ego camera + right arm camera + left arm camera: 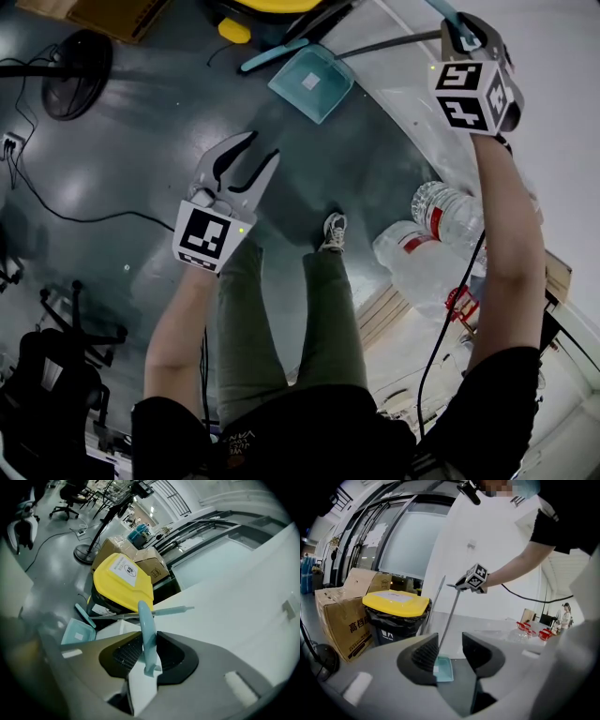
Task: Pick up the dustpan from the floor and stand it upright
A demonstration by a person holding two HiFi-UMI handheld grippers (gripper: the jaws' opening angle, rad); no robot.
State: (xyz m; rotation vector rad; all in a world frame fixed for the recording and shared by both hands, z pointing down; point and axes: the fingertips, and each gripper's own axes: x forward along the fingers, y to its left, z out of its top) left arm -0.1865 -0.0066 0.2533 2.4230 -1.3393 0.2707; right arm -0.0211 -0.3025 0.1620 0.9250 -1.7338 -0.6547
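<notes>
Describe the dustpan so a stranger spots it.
Start at the yellow-lidded black bin by the white wall. On the floor beside it stands a teal dustpan, its long handle held in the right tool. Only it has a square tray with a white sticker.

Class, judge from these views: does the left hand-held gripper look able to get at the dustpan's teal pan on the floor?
Probably yes: the left hand-held gripper is open and aimed at the pan, with only bare floor between them. The right hand-held gripper is up at the handle, out of the way.
</notes>
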